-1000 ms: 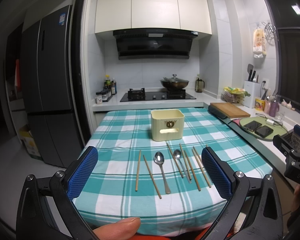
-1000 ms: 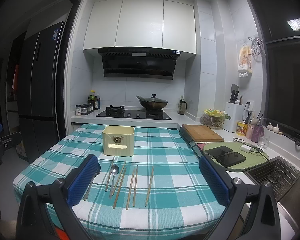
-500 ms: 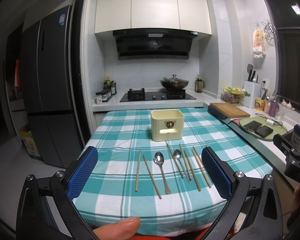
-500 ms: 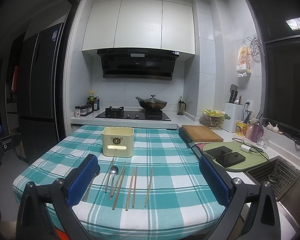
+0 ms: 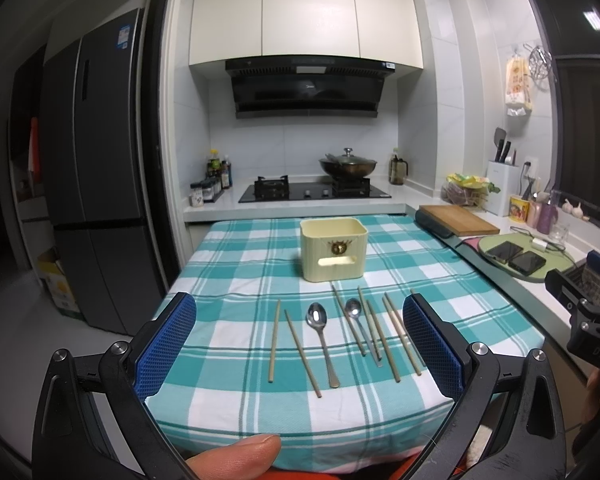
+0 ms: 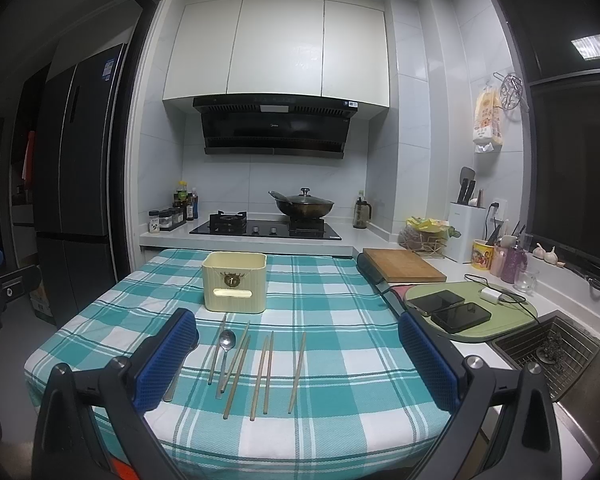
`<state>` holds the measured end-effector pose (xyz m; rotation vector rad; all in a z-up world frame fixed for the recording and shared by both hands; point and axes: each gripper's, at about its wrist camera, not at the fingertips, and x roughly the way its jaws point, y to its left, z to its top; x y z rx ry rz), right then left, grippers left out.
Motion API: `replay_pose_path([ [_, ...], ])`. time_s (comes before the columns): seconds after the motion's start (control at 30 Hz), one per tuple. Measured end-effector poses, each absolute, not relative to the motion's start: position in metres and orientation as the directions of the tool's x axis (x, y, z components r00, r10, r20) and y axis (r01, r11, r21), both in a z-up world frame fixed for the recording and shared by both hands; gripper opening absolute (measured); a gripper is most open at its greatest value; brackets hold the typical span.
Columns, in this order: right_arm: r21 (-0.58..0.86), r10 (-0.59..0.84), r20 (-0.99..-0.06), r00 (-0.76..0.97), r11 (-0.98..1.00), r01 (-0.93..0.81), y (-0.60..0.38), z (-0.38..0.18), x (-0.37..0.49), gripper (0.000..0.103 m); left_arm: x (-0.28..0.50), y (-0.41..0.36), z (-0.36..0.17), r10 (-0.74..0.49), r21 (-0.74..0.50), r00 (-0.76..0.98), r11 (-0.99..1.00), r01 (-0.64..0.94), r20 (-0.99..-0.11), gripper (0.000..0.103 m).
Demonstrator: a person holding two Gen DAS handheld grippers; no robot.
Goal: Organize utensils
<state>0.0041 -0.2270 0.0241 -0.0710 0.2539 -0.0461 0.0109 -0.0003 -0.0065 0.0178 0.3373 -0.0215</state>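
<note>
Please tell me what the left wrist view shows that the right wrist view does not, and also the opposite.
Only the left wrist view shows the left spoon whole, a fingertip at the bottom edge, and the open left tool. Only the right wrist view shows the sink and the open right tool. Both show the cream holder, the chopsticks on the checked tablecloth, the wok and two phones.

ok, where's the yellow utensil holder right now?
The yellow holder stands upright on the checked tablecloth, toward the far middle of the table, just behind the row of chopsticks and spoons; the right wrist view shows it left of centre.
</note>
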Motion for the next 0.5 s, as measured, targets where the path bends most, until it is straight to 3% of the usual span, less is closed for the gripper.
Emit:
replay_pose_path([
  [0.5,-0.081,-0.078,-0.258,0.963,0.995,0.058,-0.2298,0.0193,0.0080,0.103,0.0114,-0.0008,-0.0083,-0.016,0.017,0.943,1.000,0.023,-0.331,0.103],
])
